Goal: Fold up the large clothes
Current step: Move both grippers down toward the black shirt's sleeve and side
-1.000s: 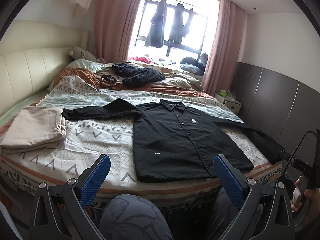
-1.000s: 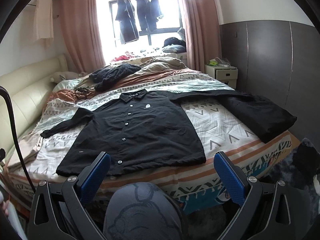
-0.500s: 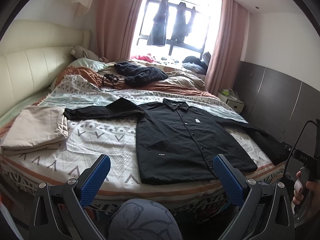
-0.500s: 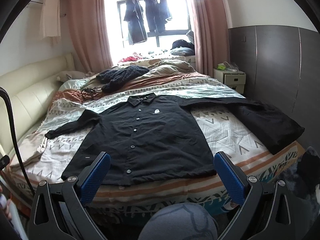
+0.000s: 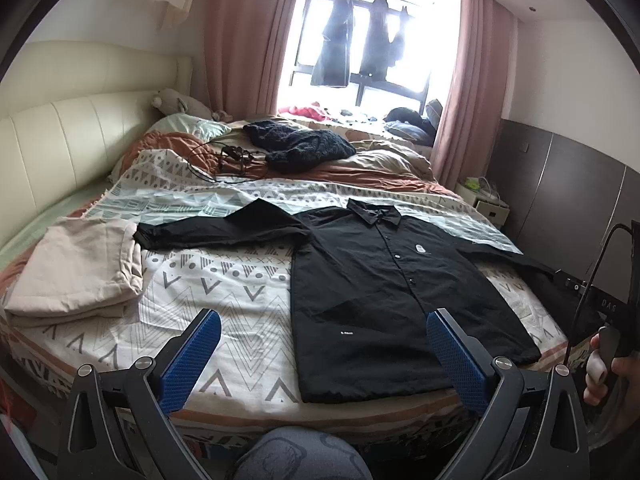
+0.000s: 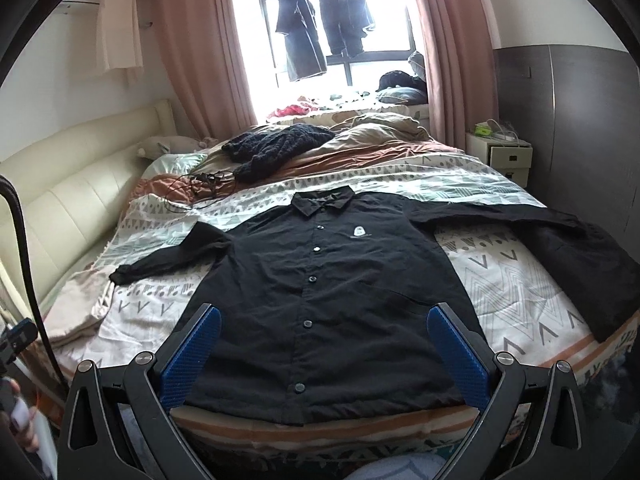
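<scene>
Jaws wide apart and empty on left gripper and right gripper, above black shirt.

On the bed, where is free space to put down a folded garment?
Bare patterned cover lies between the beige folded pile and the black shirt, below its left sleeve. Another patch shows below the other sleeve. The far end, with cables and knitwear, is crowded.
</scene>
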Motion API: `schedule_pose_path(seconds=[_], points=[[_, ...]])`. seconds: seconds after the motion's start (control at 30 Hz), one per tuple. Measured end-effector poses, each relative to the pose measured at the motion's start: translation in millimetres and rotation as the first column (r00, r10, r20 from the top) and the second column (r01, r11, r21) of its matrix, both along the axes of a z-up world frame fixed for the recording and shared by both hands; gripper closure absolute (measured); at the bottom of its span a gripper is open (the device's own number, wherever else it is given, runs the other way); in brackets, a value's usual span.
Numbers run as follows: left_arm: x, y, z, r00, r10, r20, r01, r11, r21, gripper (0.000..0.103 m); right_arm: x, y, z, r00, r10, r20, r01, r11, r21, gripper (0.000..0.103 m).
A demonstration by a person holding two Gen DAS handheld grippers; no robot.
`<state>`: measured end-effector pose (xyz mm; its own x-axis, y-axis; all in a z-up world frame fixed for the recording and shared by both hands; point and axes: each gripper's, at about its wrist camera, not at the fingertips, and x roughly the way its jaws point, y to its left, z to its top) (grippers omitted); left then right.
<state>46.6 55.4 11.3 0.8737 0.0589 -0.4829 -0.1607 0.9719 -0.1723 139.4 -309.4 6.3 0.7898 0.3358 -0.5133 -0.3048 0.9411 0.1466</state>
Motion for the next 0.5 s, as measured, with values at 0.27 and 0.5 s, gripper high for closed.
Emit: schedule_pose_path(seconds=[0.27, 0.5], points=[[36, 29, 0, 0.998, 0.053, -0.032, -0.053, 0.999, 0.004, 0.0, 49, 50, -5, 0.998, 0.06, -0.006, -0.06, 0.998, -0.002, 0.0], [63, 66, 0, 0.992, 0.112, -0.049, -0.113, 0.993, -0.021, 0.0, 94, 99, -10, 0.993, 0.116, -0.029, -0.115, 0.993, 0.025, 0.0]])
